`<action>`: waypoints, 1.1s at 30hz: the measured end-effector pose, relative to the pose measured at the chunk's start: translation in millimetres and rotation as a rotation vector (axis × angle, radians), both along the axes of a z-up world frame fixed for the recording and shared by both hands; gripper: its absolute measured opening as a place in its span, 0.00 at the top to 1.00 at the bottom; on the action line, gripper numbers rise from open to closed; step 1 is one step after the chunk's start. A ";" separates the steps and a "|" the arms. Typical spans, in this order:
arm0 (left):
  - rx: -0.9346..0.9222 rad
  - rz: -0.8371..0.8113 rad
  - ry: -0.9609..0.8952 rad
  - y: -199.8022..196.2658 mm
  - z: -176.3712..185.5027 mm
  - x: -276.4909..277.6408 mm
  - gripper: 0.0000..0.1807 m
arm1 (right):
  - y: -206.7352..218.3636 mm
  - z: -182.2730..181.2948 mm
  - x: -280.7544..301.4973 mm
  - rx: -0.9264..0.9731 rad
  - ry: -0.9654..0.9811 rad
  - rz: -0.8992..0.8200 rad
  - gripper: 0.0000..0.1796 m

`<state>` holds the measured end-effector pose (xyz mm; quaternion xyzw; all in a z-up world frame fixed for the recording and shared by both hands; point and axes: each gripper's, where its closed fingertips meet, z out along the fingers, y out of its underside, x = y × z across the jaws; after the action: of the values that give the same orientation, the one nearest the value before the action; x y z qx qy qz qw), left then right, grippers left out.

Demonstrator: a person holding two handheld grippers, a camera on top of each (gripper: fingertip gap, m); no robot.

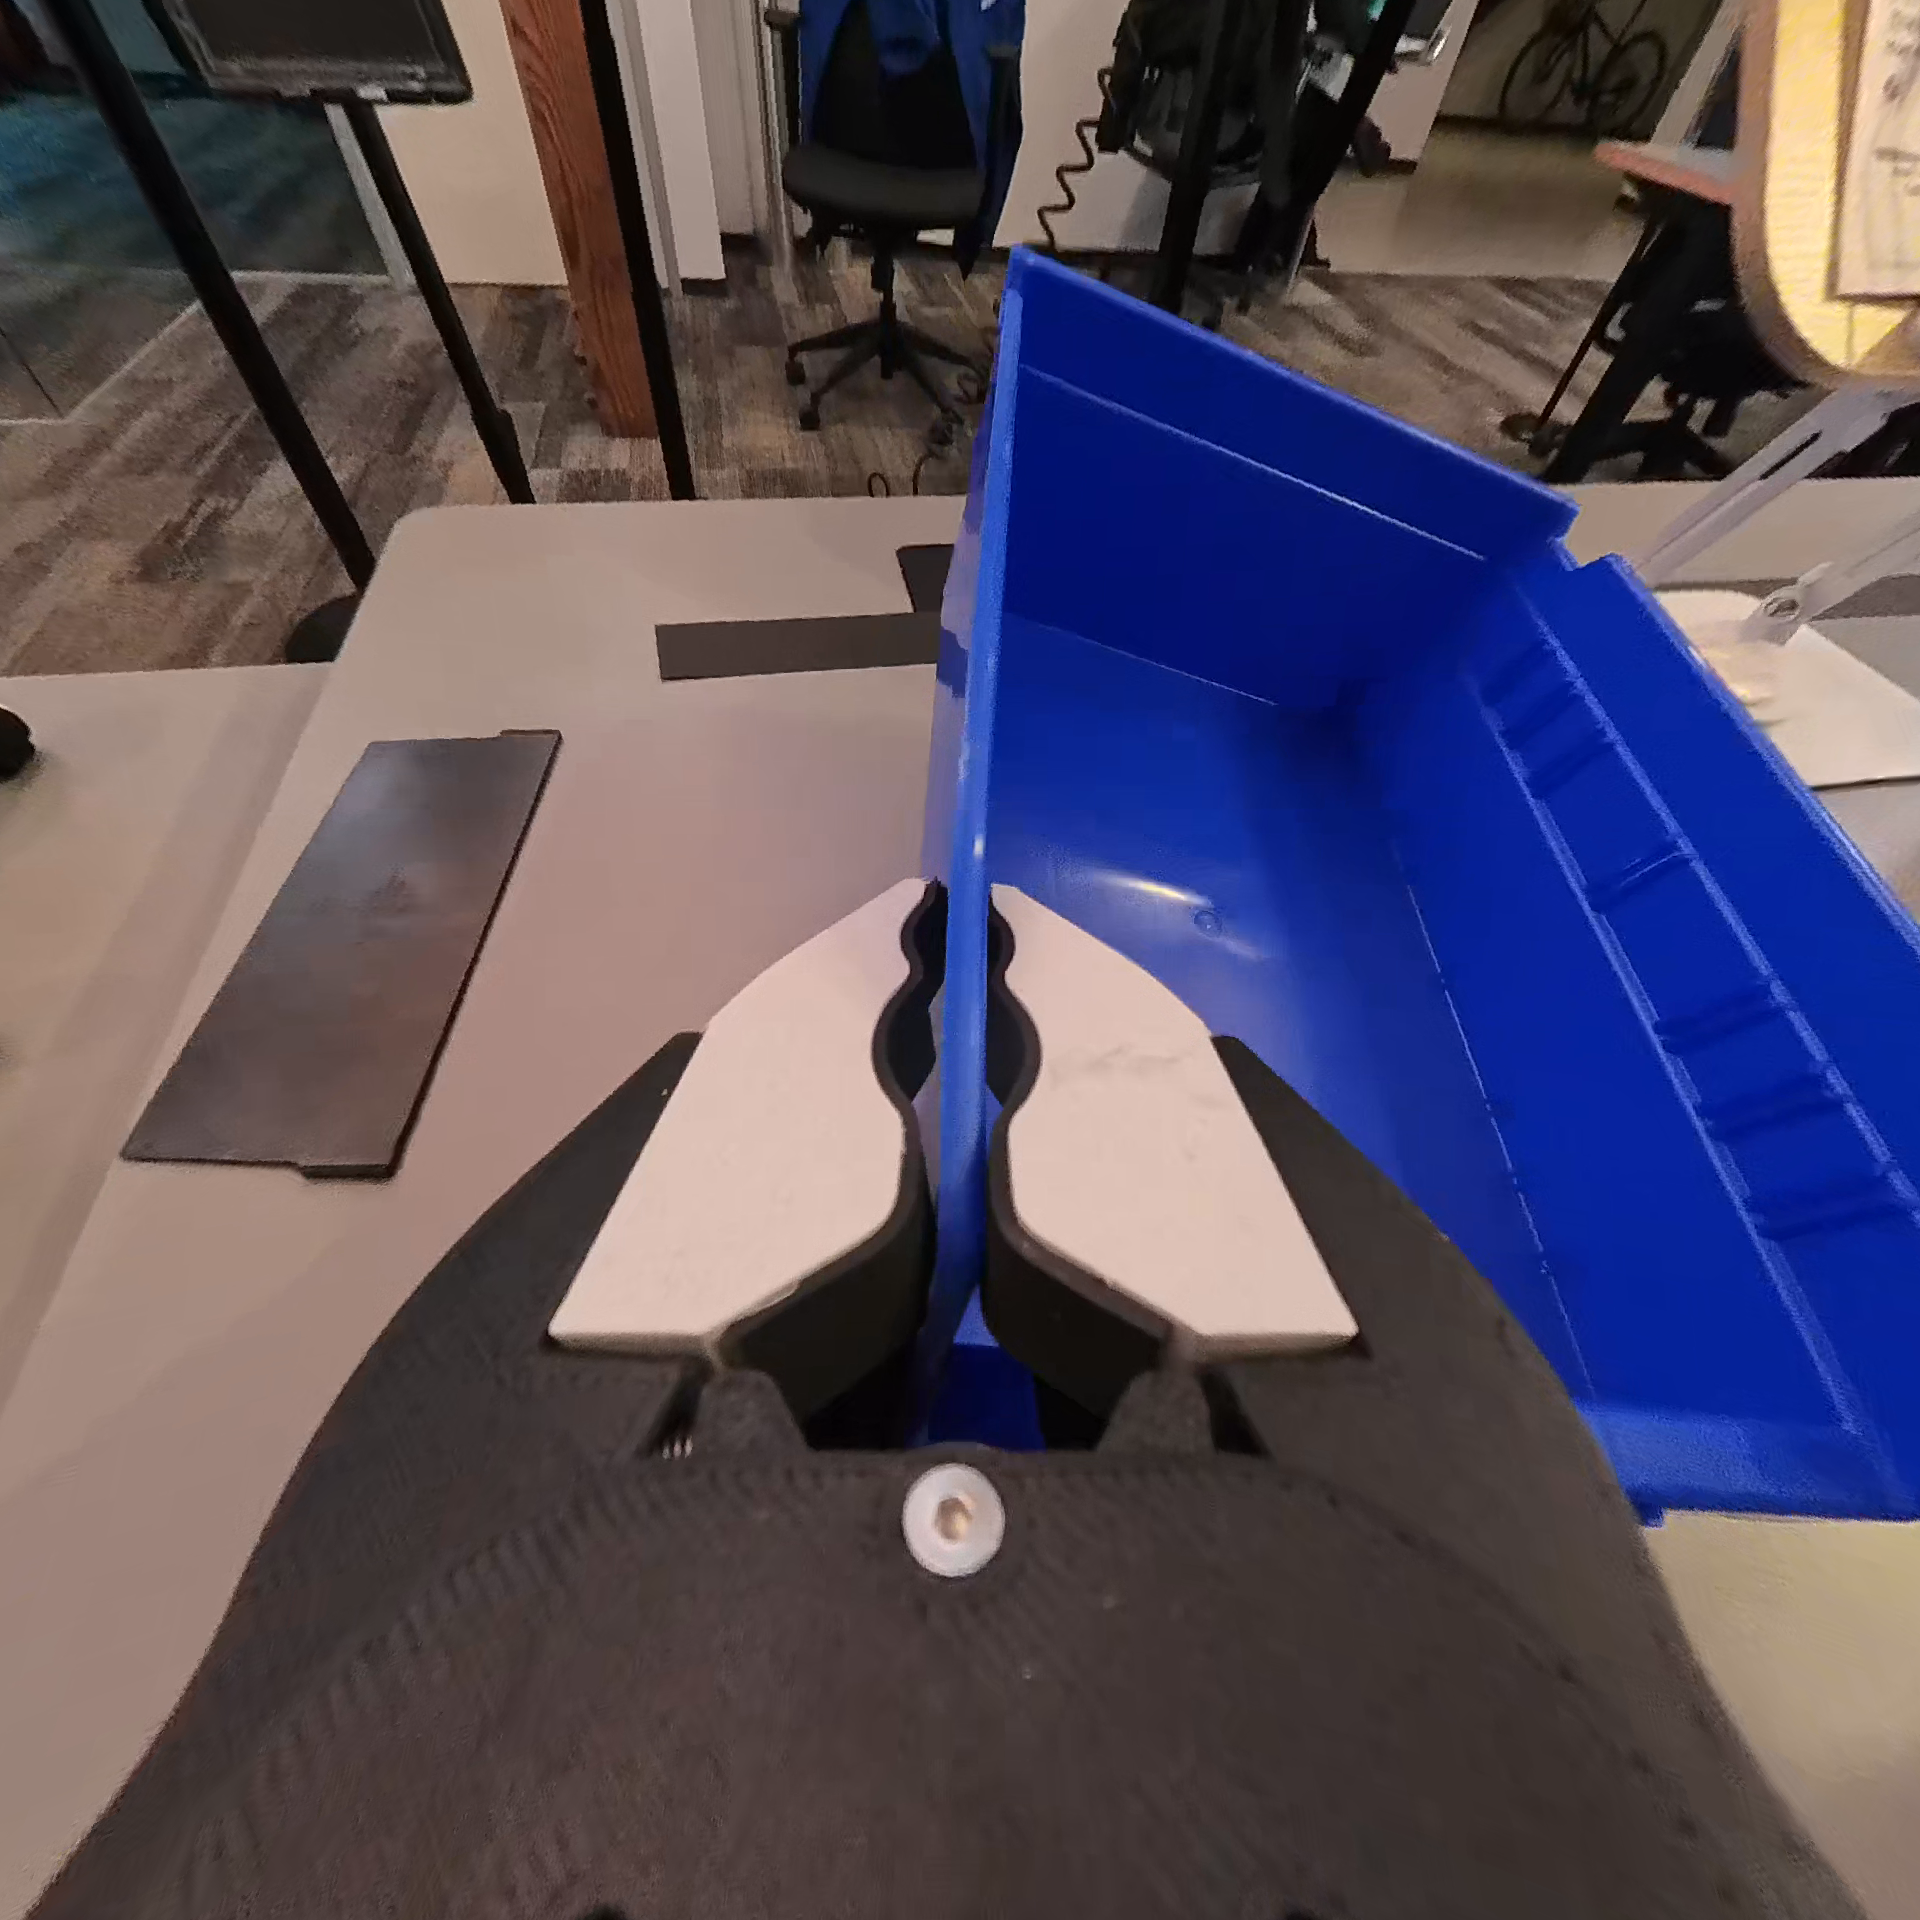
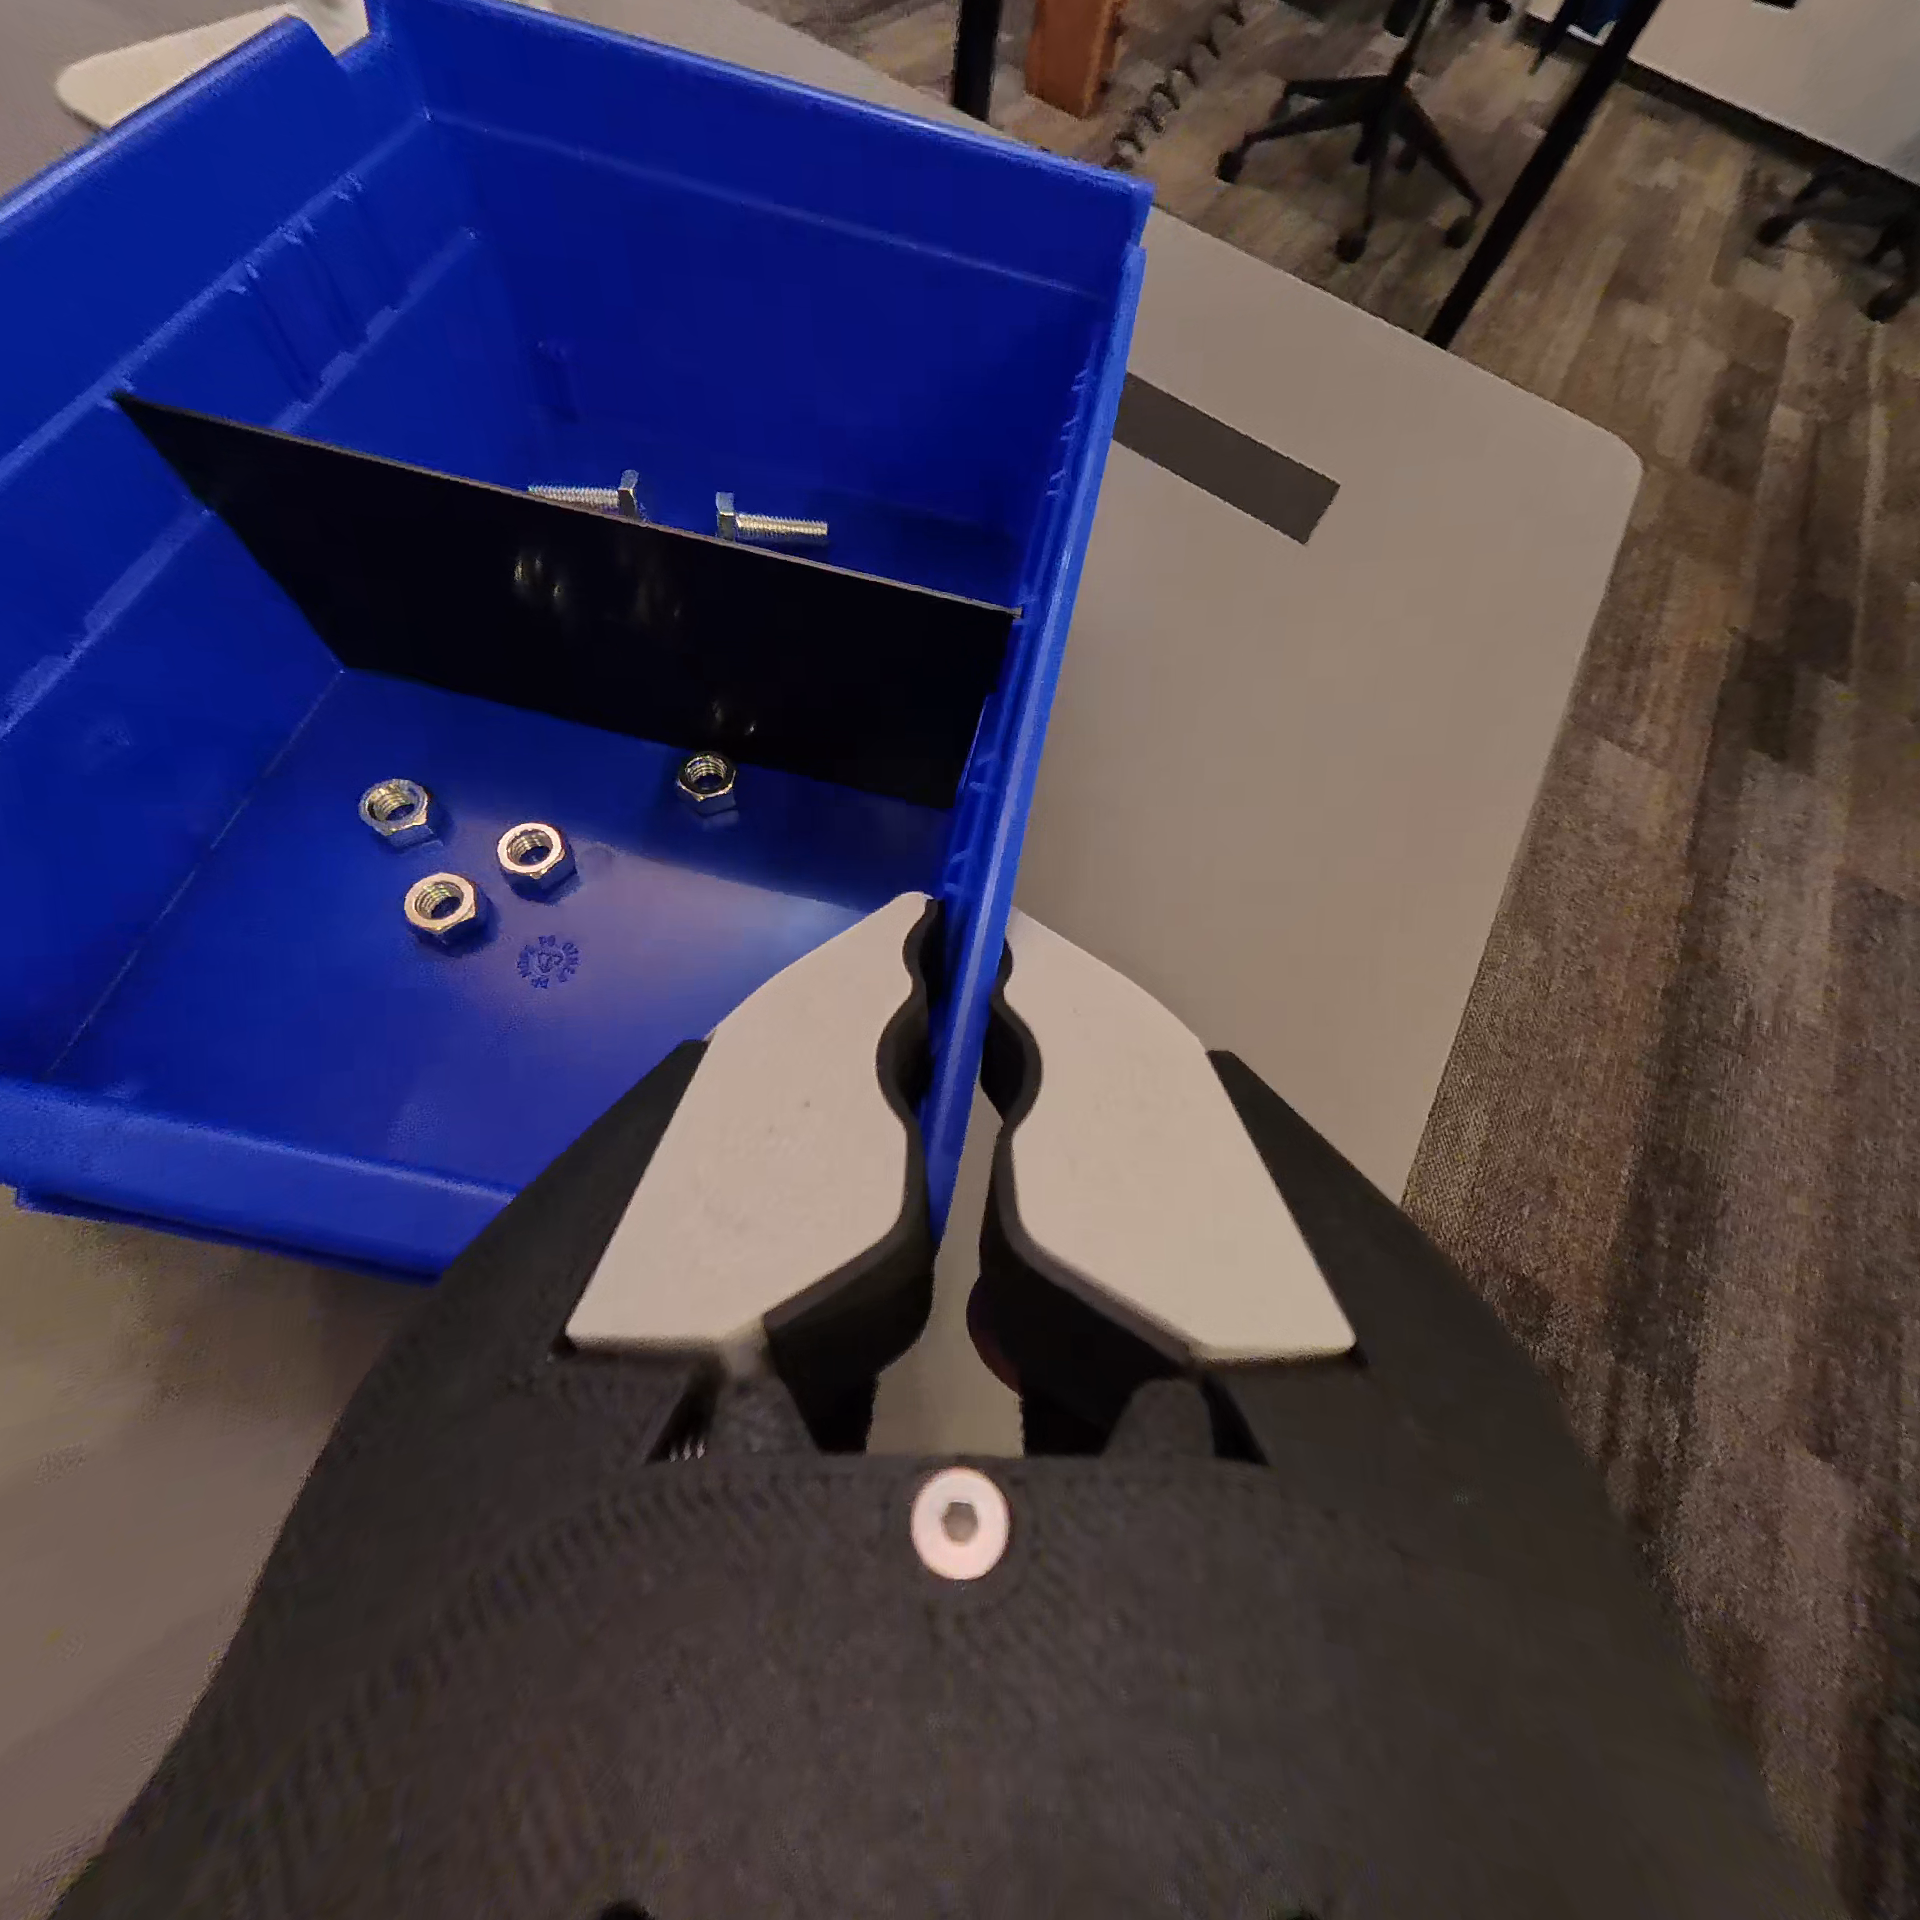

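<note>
Each claw, left (image 1: pixel 961 914) and right (image 2: pixel 966 925), clamps the blue bin's (image 2: pixel 727 312) wall; nuts (image 2: pixel 535 854) and bolts (image 2: pixel 774 528) lie either side of a black divider (image 2: pixel 582 613).

Grey table (image 1: pixel 644 831) with black flat panel (image 1: pixel 353 945), tape strip (image 1: pixel 790 644), blue bin (image 2: pixel 260 1195).

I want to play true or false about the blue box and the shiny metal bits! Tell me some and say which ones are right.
1. The right gripper is clamped on a side wall of the blue plastic bin. True.
2. Four silver hex nuts lie in the bin's near compartment. True.
3. The black flat divider panel standing in the bin is red. False: it is black.
4. The silver bolts lie among the nuts. False: they lie behind the divider.
5. The left gripper is open and empty. False: it grips a bin wall.
</note>
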<state>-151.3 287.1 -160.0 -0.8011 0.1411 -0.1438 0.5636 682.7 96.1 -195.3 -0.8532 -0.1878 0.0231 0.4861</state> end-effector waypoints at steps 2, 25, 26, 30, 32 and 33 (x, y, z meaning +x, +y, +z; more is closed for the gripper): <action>0.024 -0.001 -0.028 -4.9 6.2 -3.7 0.97 | -6.8 1.3 -4.4 0.001 0.006 0.049 0.98; 0.155 0.077 -0.100 -48.5 58.2 -50.7 0.98 | 3.8 -1.8 -221.9 -0.057 0.089 0.609 0.98; 0.159 0.088 -0.100 -50.1 59.7 -54.4 0.97 | 8.4 -2.4 -236.8 -0.063 0.096 0.621 0.98; 0.177 0.125 -0.102 -57.5 67.7 -67.0 0.97 | 31.6 -4.4 -295.0 -0.095 0.141 0.634 0.98; 0.186 0.136 -0.102 -61.4 72.2 -71.5 0.97 | 44.4 -4.1 -321.1 -0.103 0.149 0.632 0.98; 0.189 0.142 -0.099 -63.3 74.3 -73.8 0.97 | 51.6 -4.3 -333.5 -0.105 0.153 0.624 0.98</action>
<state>-225.1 223.7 -85.7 -0.7443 0.0691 -0.1291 0.6516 349.2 147.7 -199.5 -0.7740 -0.4019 0.2446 0.4237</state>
